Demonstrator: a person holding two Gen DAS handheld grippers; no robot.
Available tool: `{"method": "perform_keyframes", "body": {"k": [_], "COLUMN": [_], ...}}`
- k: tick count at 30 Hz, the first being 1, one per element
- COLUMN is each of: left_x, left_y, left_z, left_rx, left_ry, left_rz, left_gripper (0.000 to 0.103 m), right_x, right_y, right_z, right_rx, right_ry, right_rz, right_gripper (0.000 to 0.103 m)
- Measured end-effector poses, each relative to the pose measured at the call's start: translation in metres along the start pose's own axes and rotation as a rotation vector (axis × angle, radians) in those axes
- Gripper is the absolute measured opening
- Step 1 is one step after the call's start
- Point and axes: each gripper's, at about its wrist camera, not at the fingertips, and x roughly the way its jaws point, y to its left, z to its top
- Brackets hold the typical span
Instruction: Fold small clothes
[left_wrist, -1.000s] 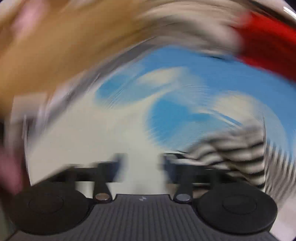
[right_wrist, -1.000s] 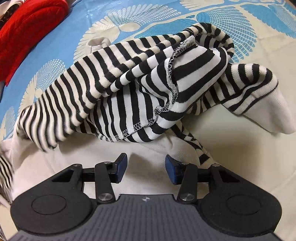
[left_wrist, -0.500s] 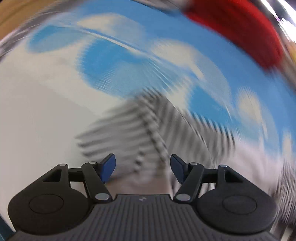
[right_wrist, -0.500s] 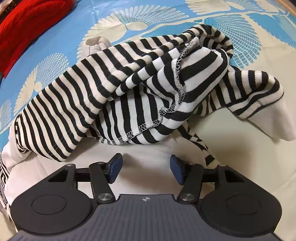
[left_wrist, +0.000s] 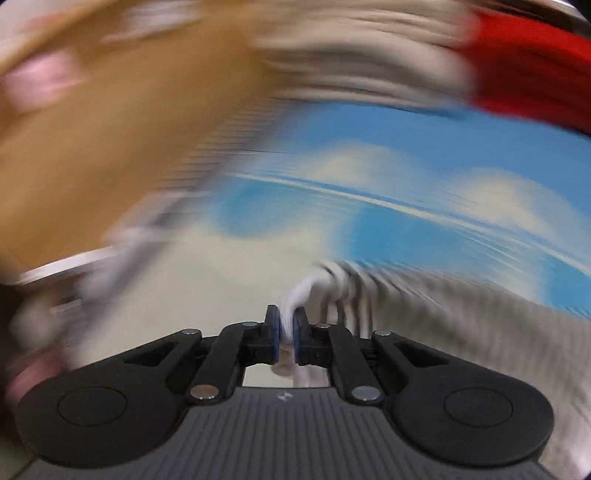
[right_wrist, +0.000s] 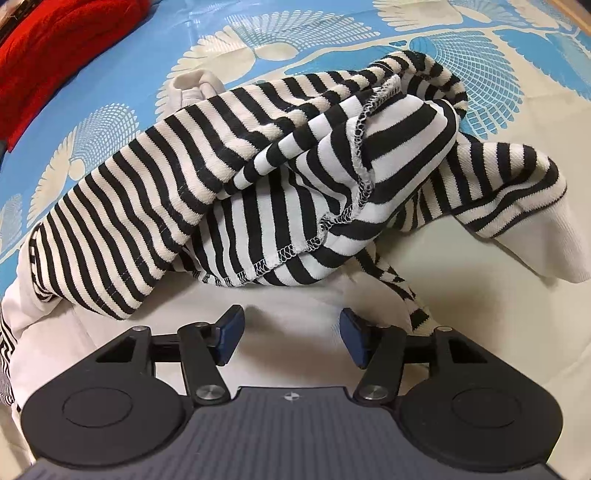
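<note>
A black-and-white striped garment (right_wrist: 280, 192) lies crumpled on the blue and cream patterned cloth (right_wrist: 155, 74). Its white cuff (right_wrist: 546, 240) reaches to the right. My right gripper (right_wrist: 291, 332) is open and empty just in front of the heap, over cream cloth. In the left wrist view, heavily blurred by motion, my left gripper (left_wrist: 284, 328) is shut on a white edge of the striped garment (left_wrist: 424, 314), which trails away to the right.
A red garment (right_wrist: 55, 55) lies at the far left of the cloth; it also shows in the left wrist view (left_wrist: 535, 74) at the upper right. A tan surface (left_wrist: 110, 129) fills the upper left there, blurred.
My left gripper was open half a second ago and is now shut on the garment's white edge, swinging fast. My right gripper has opened wider and stays in front of the heap.
</note>
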Motion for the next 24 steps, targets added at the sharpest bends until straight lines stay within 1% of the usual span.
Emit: {"method": "perform_keyframes", "body": {"k": [1, 2, 3, 4, 5, 6, 7, 8, 9, 10, 11, 12, 13, 14, 15, 16, 17, 18, 19, 20, 21, 22, 23, 24], "left_x": [0.012, 0.016, 0.014, 0.007, 0.001, -0.004, -0.011, -0.012, -0.009, -0.006, -0.003, -0.001, -0.001, 0.003, 0.012, 0.025, 0.036, 0.041, 0.033, 0.022, -0.001, -0.024, -0.054, -0.084], "left_y": [0.016, 0.024, 0.030, 0.031, 0.025, 0.013, 0.004, -0.008, -0.020, -0.029, -0.043, -0.057, -0.067, -0.079, -0.086, -0.093, -0.098, -0.095, -0.096, -0.104, -0.114, -0.119, -0.124, -0.130], "left_z": [0.003, 0.005, 0.005, 0.004, 0.004, 0.001, -0.003, -0.008, -0.013, -0.017, -0.024, -0.033, -0.041, -0.050, -0.058, -0.068, -0.074, -0.080, -0.079, -0.077, -0.073, -0.068, -0.064, -0.063], "left_rx": [-0.065, -0.105, -0.140, -0.154, -0.138, -0.104, -0.080, -0.071, -0.069, -0.051, -0.012, 0.030, 0.067, 0.122, 0.157, 0.197, 0.216, 0.203, 0.213, 0.264, 0.320, 0.324, 0.305, 0.292], "left_ry": [0.004, -0.003, -0.031, -0.072, -0.097, -0.109, -0.099, -0.063, -0.013, 0.049, 0.116, 0.158, 0.177, 0.202, 0.226, 0.270, 0.313, 0.312, 0.265, 0.224, 0.141, 0.070, -0.007, -0.073], "left_rz": [0.103, 0.140, 0.122, 0.075, 0.033, -0.035, -0.133, -0.276, -0.394, -0.484, -0.558, -0.612, -0.631, -0.634, -0.626, -0.575, -0.482, -0.381, -0.281, -0.226, -0.217, -0.267, -0.365, -0.482], "left_gripper": [0.012, 0.012, 0.012, 0.016, 0.021, 0.025, 0.030, 0.030, 0.030, 0.030, 0.030, 0.030, 0.030, 0.030, 0.031, 0.036, 0.057, 0.069, 0.060, 0.039, 0.037, 0.037, 0.038, 0.039], "right_x": [-0.001, -0.001, -0.002, -0.003, -0.005, -0.007, -0.010, -0.014, -0.017, -0.019, -0.022, -0.024, -0.026, -0.028, -0.030, -0.031, -0.034, -0.036, -0.039, -0.041, -0.044, -0.047, -0.050, -0.052], "right_y": [0.001, 0.002, 0.002, 0.002, 0.003, 0.003, 0.003, 0.004, 0.004, 0.005, 0.005, 0.003, 0.001, -0.003, -0.007, -0.011, -0.018, -0.024, -0.030, -0.035, -0.041, -0.047, -0.054, -0.058], "right_z": [0.000, 0.000, 0.000, 0.000, 0.000, 0.000, 0.001, 0.001, 0.002, 0.003, 0.003, 0.003, 0.005, 0.006, 0.008, 0.009, 0.011, 0.012, 0.013, 0.016, 0.016, 0.017, 0.018, 0.018], "right_rx": [-0.002, -0.004, -0.004, -0.003, -0.004, -0.005, -0.004, 0.001, 0.003, 0.003, 0.003, 0.009, 0.022, 0.035, 0.051, 0.071, 0.099, 0.123, 0.143, 0.162, 0.179, 0.195, 0.209, 0.222], "right_ry": [-0.001, -0.002, -0.003, -0.006, -0.011, -0.018, -0.026, -0.040, -0.049, -0.056, -0.066, -0.075, -0.083, -0.085, -0.090, -0.096, -0.105, -0.115, -0.127, -0.139, -0.154, -0.171, -0.187, -0.199], "right_rz": [-0.001, -0.001, 0.000, 0.001, 0.001, 0.002, 0.004, 0.009, 0.015, 0.022, 0.031, 0.045, 0.065, 0.074, 0.080, 0.088, 0.096, 0.101, 0.103, 0.101, 0.100, 0.099, 0.096, 0.092], "right_gripper": [0.059, 0.059, 0.059, 0.059, 0.059, 0.059, 0.059, 0.059, 0.059, 0.059, 0.059, 0.058, 0.058, 0.058, 0.055, 0.051, 0.049, 0.046, 0.043, 0.042, 0.038, 0.036, 0.034, 0.031]}}
